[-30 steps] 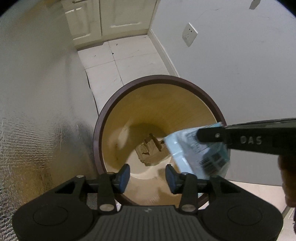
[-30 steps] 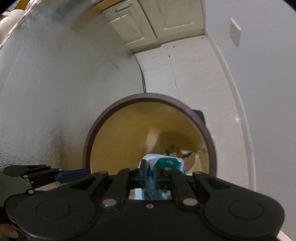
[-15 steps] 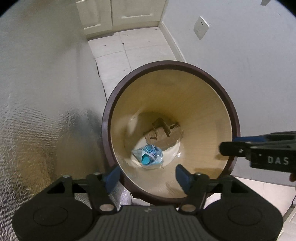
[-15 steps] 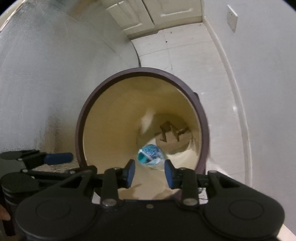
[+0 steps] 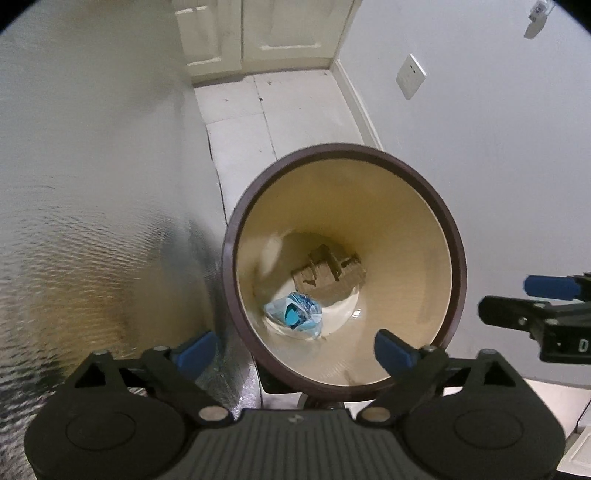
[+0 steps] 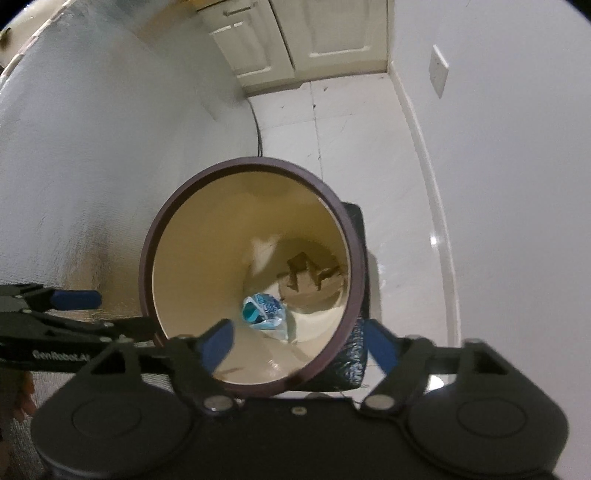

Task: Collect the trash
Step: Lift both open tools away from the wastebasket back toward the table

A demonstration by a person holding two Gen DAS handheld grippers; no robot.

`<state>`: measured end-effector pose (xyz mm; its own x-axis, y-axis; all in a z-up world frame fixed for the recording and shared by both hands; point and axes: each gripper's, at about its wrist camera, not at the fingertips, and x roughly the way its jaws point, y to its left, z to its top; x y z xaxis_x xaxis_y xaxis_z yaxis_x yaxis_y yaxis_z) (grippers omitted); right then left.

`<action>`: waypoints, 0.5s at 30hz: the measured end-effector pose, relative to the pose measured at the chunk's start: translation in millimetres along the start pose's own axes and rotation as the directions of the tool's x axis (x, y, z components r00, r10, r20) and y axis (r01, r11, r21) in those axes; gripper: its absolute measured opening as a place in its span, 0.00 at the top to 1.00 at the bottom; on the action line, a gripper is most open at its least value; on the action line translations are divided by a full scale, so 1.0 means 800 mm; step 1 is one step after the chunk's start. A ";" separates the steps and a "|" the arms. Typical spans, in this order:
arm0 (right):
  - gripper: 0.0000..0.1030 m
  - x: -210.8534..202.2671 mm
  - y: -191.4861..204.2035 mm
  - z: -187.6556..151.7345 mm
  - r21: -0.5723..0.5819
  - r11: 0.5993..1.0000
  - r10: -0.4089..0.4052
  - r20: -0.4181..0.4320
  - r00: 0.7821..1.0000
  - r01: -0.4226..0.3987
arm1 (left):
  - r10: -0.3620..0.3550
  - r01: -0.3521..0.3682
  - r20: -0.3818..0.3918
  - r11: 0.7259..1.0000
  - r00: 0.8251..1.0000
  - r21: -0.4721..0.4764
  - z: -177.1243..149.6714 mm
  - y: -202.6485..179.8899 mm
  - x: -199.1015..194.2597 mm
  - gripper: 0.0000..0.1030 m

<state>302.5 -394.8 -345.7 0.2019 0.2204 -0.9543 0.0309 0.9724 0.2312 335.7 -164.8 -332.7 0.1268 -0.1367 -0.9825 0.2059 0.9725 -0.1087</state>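
Note:
A round trash bin [image 5: 456,251] with a dark brown rim and a cream inside stands on the floor; it also shows in the right wrist view [image 6: 147,258]. At its bottom lie a crumpled blue-and-white wrapper [image 5: 295,314] [image 6: 264,312] and a piece of brown cardboard [image 5: 327,269] [image 6: 306,277]. My left gripper [image 5: 293,350] is open and empty above the bin's near rim. My right gripper [image 6: 297,341] is open and empty above the bin. Its fingers [image 5: 546,288] show at the right edge of the left wrist view.
A wall covered in silver foil [image 5: 92,184] stands left of the bin. A grey wall with a white socket [image 5: 410,75] is on the right. White floor tiles [image 5: 280,118] run back to cream cabinet doors [image 5: 258,29]. A dark bag [image 6: 351,354] sits under the bin.
My right gripper opened and let go of the blue wrapper, which fell to the bin's bottom. Both grippers have risen and drawn back from the bin, and both have opened wider.

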 end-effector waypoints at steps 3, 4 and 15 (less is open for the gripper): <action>0.08 -0.013 0.000 0.000 -0.007 1.000 -0.016 0.021 1.000 0.016 | 0.006 -0.005 0.018 1.000 1.000 -0.005 -0.001 0.001 -0.011 0.03; 0.05 -0.017 -0.001 -0.001 -0.009 1.000 -0.025 0.027 0.999 0.025 | 0.007 -0.007 0.023 1.000 1.000 -0.007 -0.001 0.001 -0.015 0.02; 0.00 -0.051 0.002 -0.010 -0.023 0.996 -0.080 0.056 0.995 0.081 | 0.036 -0.035 0.053 0.999 0.998 -0.026 -0.012 0.000 -0.045 0.00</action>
<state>286.7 -401.8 -307.8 0.2530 0.1378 -0.9576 0.0248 0.9886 0.1488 322.0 -157.8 -299.0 0.1853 -0.1113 -0.9764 0.1759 0.9813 -0.0785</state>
